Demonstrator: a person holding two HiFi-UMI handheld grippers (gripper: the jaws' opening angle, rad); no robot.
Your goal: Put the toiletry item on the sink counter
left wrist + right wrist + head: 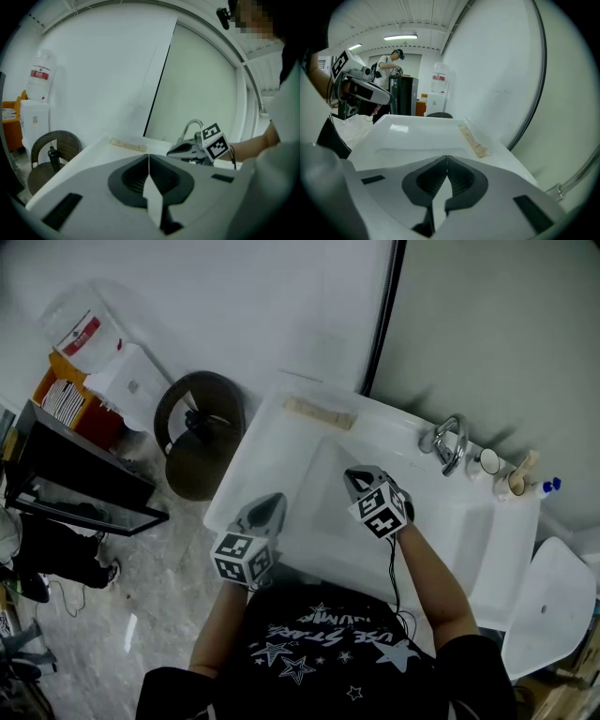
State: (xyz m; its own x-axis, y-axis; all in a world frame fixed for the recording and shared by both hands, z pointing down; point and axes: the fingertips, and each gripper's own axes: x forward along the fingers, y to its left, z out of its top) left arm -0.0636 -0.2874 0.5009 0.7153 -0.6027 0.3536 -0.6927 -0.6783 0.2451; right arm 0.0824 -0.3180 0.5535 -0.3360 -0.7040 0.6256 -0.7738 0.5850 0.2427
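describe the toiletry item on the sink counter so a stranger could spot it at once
Find the white sink and follow its back ledge, left of the chrome faucet in the head view. The toiletry item there is a long, thin beige packet lying flat and alone, whereas the cups and blue-capped bottle stand clustered right of the faucet.

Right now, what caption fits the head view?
Over the sink, the left gripper and right gripper hover shut and empty; the toiletry item lies on its counter near the wall.
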